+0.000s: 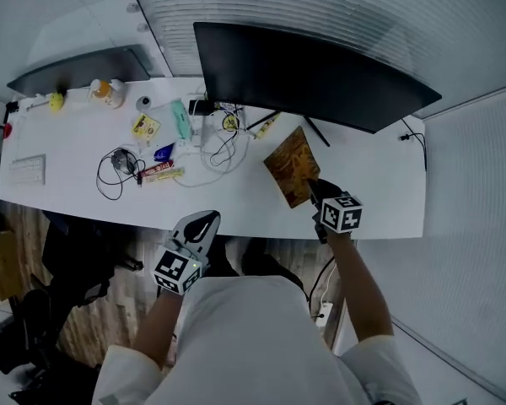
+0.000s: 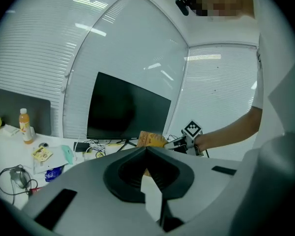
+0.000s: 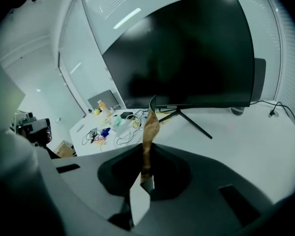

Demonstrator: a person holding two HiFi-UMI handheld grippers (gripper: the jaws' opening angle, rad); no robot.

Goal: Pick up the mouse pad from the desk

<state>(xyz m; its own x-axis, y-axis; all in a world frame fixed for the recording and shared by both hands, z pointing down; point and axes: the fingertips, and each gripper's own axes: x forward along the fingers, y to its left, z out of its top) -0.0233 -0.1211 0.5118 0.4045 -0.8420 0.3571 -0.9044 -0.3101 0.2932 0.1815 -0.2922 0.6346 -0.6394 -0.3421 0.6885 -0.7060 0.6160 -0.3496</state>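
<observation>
The mouse pad (image 1: 292, 167) is a thin brown patterned sheet, lifted off the white desk (image 1: 379, 205) in front of the monitor. My right gripper (image 1: 317, 189) is shut on its near right corner. In the right gripper view the mouse pad (image 3: 150, 127) rises edge-on from between the jaws of the right gripper (image 3: 146, 175). My left gripper (image 1: 205, 223) hangs at the desk's front edge, left of the pad, its jaws together and empty. The left gripper (image 2: 150, 182) view shows the mouse pad (image 2: 150, 139) held up beside the other hand.
A large curved black monitor (image 1: 304, 74) stands at the back on a thin-legged stand. Left of the pad lie tangled cables (image 1: 118, 165), small packets (image 1: 145, 126), an orange bottle (image 1: 108, 93) and a white keyboard (image 1: 27, 170). A dark chair (image 1: 67, 251) stands under the desk's left part.
</observation>
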